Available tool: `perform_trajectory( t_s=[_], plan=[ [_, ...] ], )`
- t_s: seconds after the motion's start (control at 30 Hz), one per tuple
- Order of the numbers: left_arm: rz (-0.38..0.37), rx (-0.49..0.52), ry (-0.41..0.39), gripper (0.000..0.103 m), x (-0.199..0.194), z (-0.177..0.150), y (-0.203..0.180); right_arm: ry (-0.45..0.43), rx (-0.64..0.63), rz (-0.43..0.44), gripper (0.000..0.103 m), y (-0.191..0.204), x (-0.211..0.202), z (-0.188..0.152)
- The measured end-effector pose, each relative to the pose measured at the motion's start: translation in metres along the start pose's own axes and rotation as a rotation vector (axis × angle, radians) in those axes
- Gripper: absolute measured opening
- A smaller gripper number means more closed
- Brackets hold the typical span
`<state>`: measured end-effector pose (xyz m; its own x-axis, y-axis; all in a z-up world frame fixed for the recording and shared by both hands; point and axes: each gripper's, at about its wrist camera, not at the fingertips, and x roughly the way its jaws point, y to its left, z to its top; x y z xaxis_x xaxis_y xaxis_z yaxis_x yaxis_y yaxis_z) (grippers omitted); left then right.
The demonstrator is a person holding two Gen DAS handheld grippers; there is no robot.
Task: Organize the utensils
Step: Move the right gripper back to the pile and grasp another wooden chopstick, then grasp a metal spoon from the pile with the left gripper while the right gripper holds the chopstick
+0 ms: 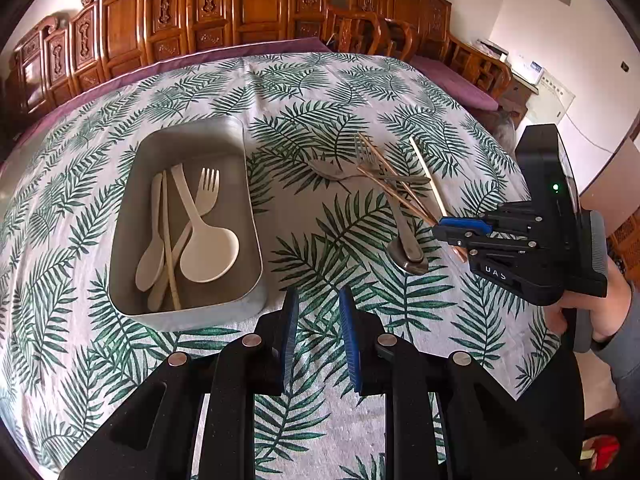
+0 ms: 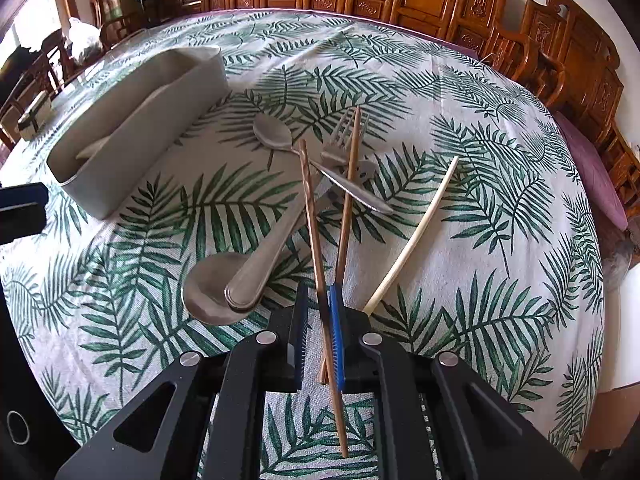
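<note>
Two thin brown chopsticks cross between the right claw.

You're in somebody's home dining room, pretty clearly: a table under a palm-leaf tablecloth, carved wooden chairs crowded right behind that table, and a purple cushioned bench just beyond its far edge.

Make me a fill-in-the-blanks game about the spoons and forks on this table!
1. The cream spoons and fork lie inside the grey ____.
2. The right gripper has its fingers shut on two brown ____.
3. The tablecloth is printed with green ____.
4. Between the fingers of the left gripper there is ____.

Missing words: tray; chopsticks; leaves; nothing
</note>
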<state>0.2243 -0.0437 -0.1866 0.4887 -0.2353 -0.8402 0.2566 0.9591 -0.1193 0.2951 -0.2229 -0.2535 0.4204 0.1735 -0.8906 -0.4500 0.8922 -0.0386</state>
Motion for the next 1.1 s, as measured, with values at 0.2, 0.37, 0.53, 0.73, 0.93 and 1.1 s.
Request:
perform_trajectory(
  t_s=[0.2,0.37,0.53,0.73,0.93,1.1],
  plan=[
    [-0.003,-0.001,0.002,0.019,0.001,0.0,0.0,-0.006,-0.016,-0.015,0.012,0.001,-0.001,-0.003],
    [-0.003,0.004,0.01,0.019,0.004,-0.001,-0.003,-0.011,-0.041,-0.024,0.011,0.002,-0.001,-0.004],
    [-0.003,0.012,0.02,0.02,0.01,0.002,-0.009,-0.019,-0.018,0.006,0.006,-0.003,-0.003,-0.007],
    [-0.004,0.038,0.034,0.019,0.025,0.01,-0.024,-0.058,0.06,0.06,0.006,-0.011,-0.018,-0.02],
    [-0.008,0.062,0.061,0.019,0.05,0.02,-0.04,-0.098,0.136,0.061,0.006,-0.022,-0.037,-0.037],
    [0.003,0.069,0.059,0.02,0.068,0.037,-0.049,-0.114,0.179,0.046,0.006,-0.037,-0.047,-0.048]
  ],
)
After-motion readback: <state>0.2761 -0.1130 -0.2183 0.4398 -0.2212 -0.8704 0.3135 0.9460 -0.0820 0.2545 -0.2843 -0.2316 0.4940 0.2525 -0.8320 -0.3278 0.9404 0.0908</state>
